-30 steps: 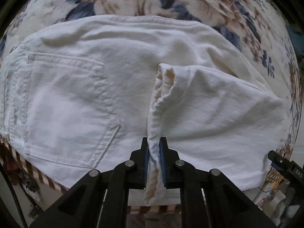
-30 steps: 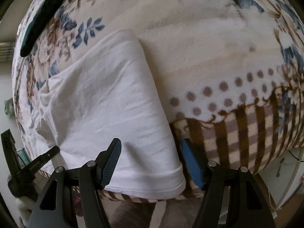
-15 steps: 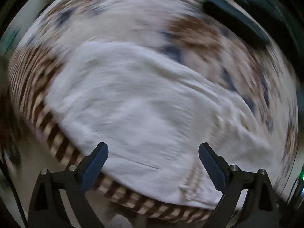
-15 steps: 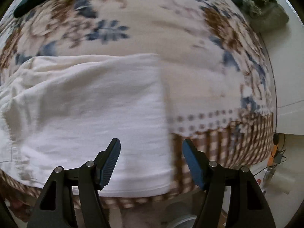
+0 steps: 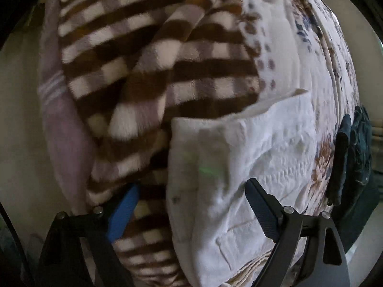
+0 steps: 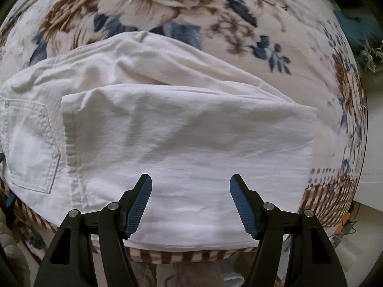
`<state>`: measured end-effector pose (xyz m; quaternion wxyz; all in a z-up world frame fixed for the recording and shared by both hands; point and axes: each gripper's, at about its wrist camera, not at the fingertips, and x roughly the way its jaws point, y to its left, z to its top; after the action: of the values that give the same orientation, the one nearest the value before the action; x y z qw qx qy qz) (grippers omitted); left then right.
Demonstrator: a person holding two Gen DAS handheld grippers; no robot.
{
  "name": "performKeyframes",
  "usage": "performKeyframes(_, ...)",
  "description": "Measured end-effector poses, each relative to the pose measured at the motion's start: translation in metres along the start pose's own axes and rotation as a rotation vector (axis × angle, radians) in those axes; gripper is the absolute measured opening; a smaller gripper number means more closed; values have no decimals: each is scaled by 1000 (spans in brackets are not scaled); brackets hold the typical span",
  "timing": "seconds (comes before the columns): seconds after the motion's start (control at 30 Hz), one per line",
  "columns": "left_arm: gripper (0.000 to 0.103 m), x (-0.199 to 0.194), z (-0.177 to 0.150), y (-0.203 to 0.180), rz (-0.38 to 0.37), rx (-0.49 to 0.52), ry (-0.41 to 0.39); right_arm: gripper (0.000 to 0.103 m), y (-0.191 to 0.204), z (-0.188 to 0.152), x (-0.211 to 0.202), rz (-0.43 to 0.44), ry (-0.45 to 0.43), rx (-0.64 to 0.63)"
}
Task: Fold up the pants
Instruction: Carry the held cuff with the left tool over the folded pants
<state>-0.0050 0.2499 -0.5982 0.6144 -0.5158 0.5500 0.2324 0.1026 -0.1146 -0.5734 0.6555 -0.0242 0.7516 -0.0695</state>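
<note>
White pants (image 6: pixel 182 138) lie folded on the floral blanket (image 6: pixel 182 7) of a bed, one leg doubled back toward the back pocket (image 6: pixel 31 148). My right hand-held gripper (image 6: pixel 191 201) hovers over them, jaws apart and empty. My left hand-held gripper (image 5: pixel 191 205) has just been closing slightly yet stands wide, empty, above the pants' edge and the checked blanket border (image 5: pixel 148 67).

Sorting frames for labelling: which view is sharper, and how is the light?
Left wrist view: dim, motion-smeared, checked blanket soft, white pants hazy with a faint green glare spot. Right wrist view: brighter, evenly lit, pants' pocket stitching crisp; fisheye bends both.
</note>
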Motion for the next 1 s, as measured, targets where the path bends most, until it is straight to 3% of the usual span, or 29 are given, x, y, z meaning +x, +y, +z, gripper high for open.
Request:
performKeyframes(0.07,84,-2,3,5,-7,3,-16,70,9,3,-1,-5,7,-1)
performKeyframes(0.1,74,-5,2,5,-12,8,-35,70,8,3,-1,-6,10,0)
performKeyframes(0.13,48,-13,0,4,-32,25,-65,70,8,3,-2,-8,12,2)
performKeyframes(0.17,38,-23,-1,3,-24,49,-80,70,9,3,-3,-14,11,4)
performKeyframes(0.23,30,-40,-12,1,-31,89,-134,70,10,4,-5,-26,6,1)
performKeyframes(0.37,30,-49,-24,4,-70,142,-181,70,16,5,-8,-49,6,-5)
performKeyframes(0.5,37,-16,-3,23,-204,34,-114,70,14,-1,-3,-36,28,20)
performKeyframes(0.57,39,3,7,24,-226,10,-80,70,15,-6,2,-26,37,26)
performKeyframes(0.67,39,5,7,18,-218,19,-85,70,22,-13,7,-18,51,22)
performKeyframes(0.83,38,-31,-13,11,-187,22,-98,70,22,-25,11,1,64,39)
performKeyframes(0.9,38,-42,-23,13,-227,-10,-88,70,23,-29,9,4,67,44)
performKeyframes(1.0,44,-37,-26,7,-212,39,-94,70,20,-33,7,3,64,49)
